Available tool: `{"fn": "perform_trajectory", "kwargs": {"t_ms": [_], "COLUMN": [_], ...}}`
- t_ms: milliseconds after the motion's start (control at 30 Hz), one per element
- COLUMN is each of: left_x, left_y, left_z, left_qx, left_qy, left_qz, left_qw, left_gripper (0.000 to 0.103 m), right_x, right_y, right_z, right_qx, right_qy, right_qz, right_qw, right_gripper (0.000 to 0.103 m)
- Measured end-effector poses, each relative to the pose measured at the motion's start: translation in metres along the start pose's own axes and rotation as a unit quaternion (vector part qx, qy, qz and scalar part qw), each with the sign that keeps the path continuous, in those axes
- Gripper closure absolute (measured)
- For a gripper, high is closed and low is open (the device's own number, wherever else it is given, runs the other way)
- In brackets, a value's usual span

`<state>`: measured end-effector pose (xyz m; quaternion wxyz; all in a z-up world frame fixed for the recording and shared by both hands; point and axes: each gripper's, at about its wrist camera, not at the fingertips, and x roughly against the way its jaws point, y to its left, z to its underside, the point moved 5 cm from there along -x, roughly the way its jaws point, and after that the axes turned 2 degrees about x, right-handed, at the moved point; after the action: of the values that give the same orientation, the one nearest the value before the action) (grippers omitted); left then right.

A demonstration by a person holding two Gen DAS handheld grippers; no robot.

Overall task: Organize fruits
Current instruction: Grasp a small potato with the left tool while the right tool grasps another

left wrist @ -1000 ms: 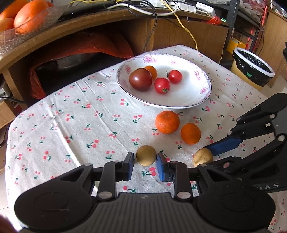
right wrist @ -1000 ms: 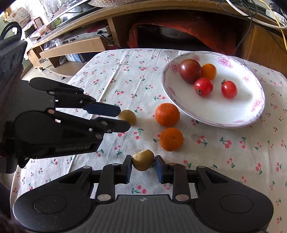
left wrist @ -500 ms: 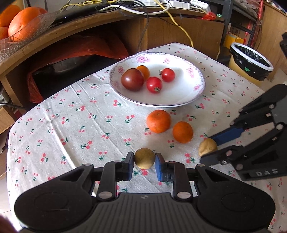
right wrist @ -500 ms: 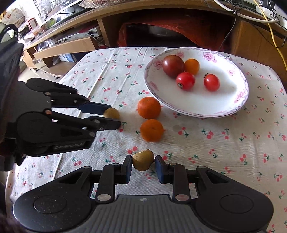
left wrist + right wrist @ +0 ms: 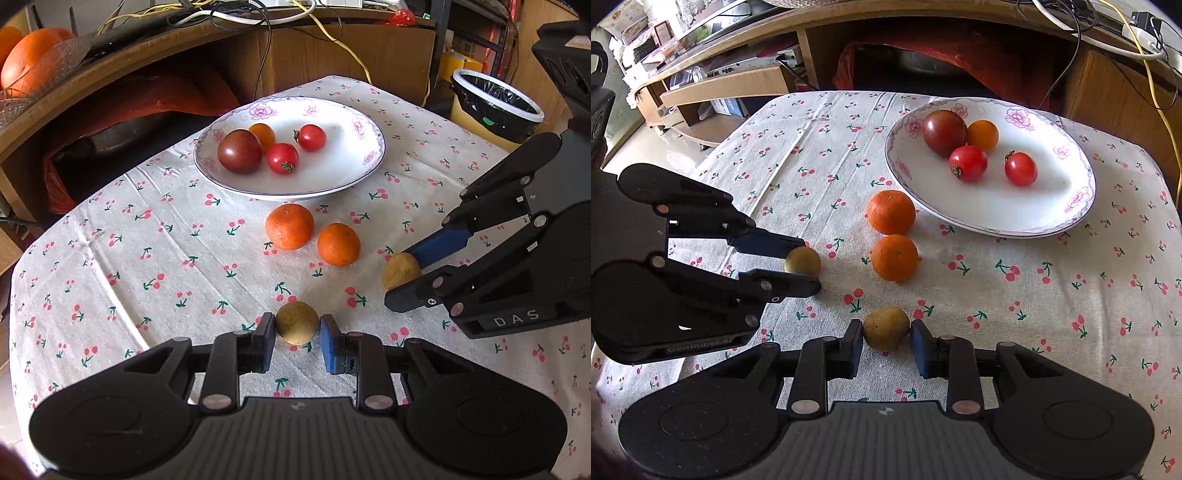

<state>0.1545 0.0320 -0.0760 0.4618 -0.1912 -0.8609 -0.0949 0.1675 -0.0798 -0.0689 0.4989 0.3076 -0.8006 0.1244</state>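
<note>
Jaws of both grippers stood closed to the width of a fruit, each straddling one small round yellow-brown fruit. In the left wrist view, the left gripper (image 5: 297, 328) had its fruit (image 5: 297, 322) squarely between the pads at lower centre of the frame; the left pad looked to touch it, the right pad sat just beside it with a sliver of gap, so whether the grip was firm I could not tell. In the right wrist view, the right gripper (image 5: 886, 334) bracketed the second, slightly pear-shaped yellow-brown fruit (image 5: 886, 328) the same way, with a thin gap at the right pad. Both fruits seemed to rest on the cherry-print cloth of the desk (image 5: 110, 236). From either pair of jaws, the white flower-rimmed plate (image 5: 1067, 218) holding four tomatoes lay ahead, toward the upper part of the frame, with two orange mandarins (image 5: 290, 226) lying between. Neither fruit had a marked long axis, so approach angle mattered little; the carry probably had to rise over the mandarins
</note>
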Motion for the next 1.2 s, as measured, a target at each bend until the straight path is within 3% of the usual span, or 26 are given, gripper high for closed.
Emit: {"fn": "perform_trajectory", "kwargs": {"t_ms": [600, 800, 900, 1200], "left_x": [0.0017, 0.0019, 0.0026, 0.0027], "left_y": [0.0034, 0.0020, 0.0015, 0.0011], "left_z": [0.0033, 0.0035, 0.0036, 0.0009], "left_qx": [0.004, 0.004, 0.004, 0.004], "left_qy": [-0.003, -0.002, -0.001, -0.003], "left_qz": [0.000, 0.000, -0.001, -0.001], "left_qw": [1.0000, 1.0000, 1.0000, 1.0000], "left_gripper": [0.062, 0.066, 0.068, 0.069], "right_x": [-0.0002, -0.0006, -0.0006, 0.0005], "right_y": [-0.0013, -0.0013, -0.0023, -0.0016], "right_z": [-0.0015, -0.0012, -0.0014, -0.0017], "right_qx": [-0.001, 0.004, 0.006, 0.005], "right_qy": [-0.004, -0.002, -0.002, 0.000], "right_qz": [0.004, 0.009, 0.017, 0.013], "right_qw": [1.000, 1.000, 1.000, 1.000], "right_gripper": [0.072, 0.073, 0.079, 0.080]}}
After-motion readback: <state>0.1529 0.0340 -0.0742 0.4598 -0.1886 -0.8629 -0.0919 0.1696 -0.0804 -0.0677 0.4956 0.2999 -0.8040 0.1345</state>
